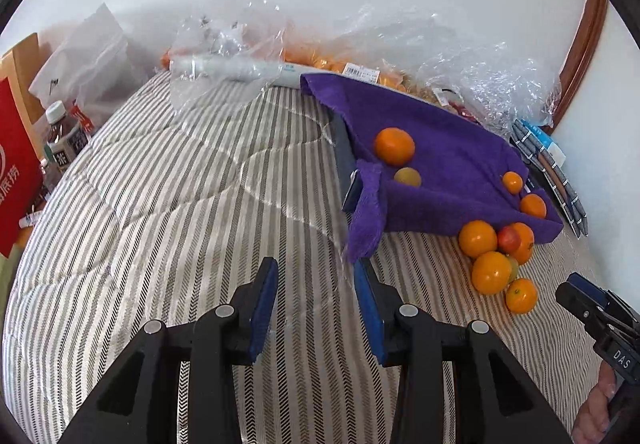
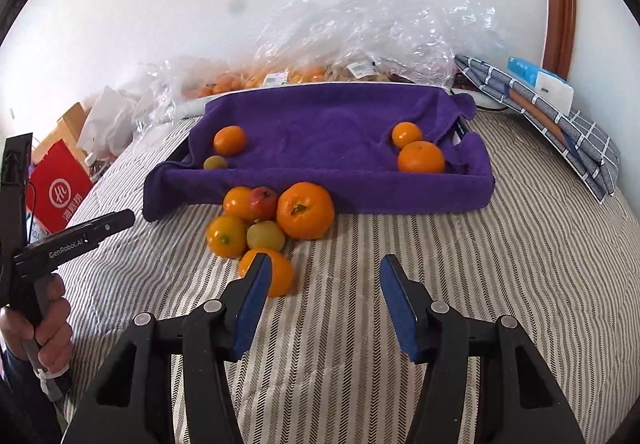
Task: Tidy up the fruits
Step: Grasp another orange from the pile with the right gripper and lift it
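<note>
Nearest to us, the right gripper [image 2: 324,276] holds its blue-padded fingers [image 2: 251,306] spread wide apart over the striped bedcover [image 2: 500,244], with nothing between them. One orange [image 2: 274,272] lies just past the left fingertip, partly hidden behind it.

Beyond it we see a loose cluster of fruit [image 2: 268,219] on the bedcover, touching one another: a large orange with a green stem scar [image 2: 306,209], two smaller oranges [image 2: 226,236], a yellowish-green fruit [image 2: 266,235] and a small red one [image 2: 263,201]. The cluster sits just in front of a shallow tray draped in a purple towel [image 2: 340,123]. Inside the tray, on the left, rest an orange [image 2: 229,139] and a small yellow-green fruit [image 2: 215,163]; on the right, two oranges [image 2: 421,157] lie touching, the smaller one behind.

Our left gripper [image 1: 316,276] hovers above bare bedcover, its fingers also open and empty, the tray's near corner just ahead of it. From the right wrist view it shows at the left edge, gripped by a hand [image 2: 48,324].

Behind the tray, crumpled clear plastic bags [image 2: 380,31] hold more orange fruit. A folded checked cloth [image 2: 560,123] lies to the right, and a red bag [image 1: 16,171] and a bottle [image 1: 64,135] stand off the bed's left side.
</note>
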Motion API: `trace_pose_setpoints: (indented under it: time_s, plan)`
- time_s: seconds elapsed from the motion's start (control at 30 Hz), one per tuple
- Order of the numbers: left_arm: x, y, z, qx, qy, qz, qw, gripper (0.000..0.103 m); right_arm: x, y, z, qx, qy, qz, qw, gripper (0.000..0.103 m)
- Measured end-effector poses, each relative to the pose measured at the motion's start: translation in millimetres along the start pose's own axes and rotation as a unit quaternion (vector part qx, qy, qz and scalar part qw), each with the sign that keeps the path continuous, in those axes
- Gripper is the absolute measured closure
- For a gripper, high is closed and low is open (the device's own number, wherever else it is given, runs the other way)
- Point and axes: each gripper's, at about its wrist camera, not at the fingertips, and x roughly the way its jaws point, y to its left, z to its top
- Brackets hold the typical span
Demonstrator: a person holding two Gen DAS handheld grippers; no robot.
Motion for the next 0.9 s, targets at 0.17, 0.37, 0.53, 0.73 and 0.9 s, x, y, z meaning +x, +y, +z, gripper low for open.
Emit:
trace_pose_setpoints:
  time_s: [0.17, 0.37, 0.53, 0.73, 0.9]
  plan:
    - [1, 5, -2, -0.01, 0.004, -0.001, 0.9999, 0.063, 3, 6, -3, -0.005, 0.005, 0.013, 1.0, 0.046]
    - [2, 6, -3, -0.01, 0.009, 0.006, 0.9999, 0.06, 7, 15, -4, -0.018, 0.012, 0.019, 1.0, 0.046]
    - [3, 6, -3, -0.008, 0.012, 0.009, 0.9999, 0.06, 13, 21, -4, -0.028, 0.015, 0.032, 0.999, 0.046]
    - [3, 9, -2, -0.016, 0.012, 0.003, 0.9998, 0.058, 34, 33, -4, -0.056, 0.044, 0.026, 0.997, 0.051]
    - [3, 8, -3, -0.013, 0.013, 0.002, 0.9998, 0.058, 44, 38, -4, -0.063, 0.058, 0.024, 0.996, 0.066]
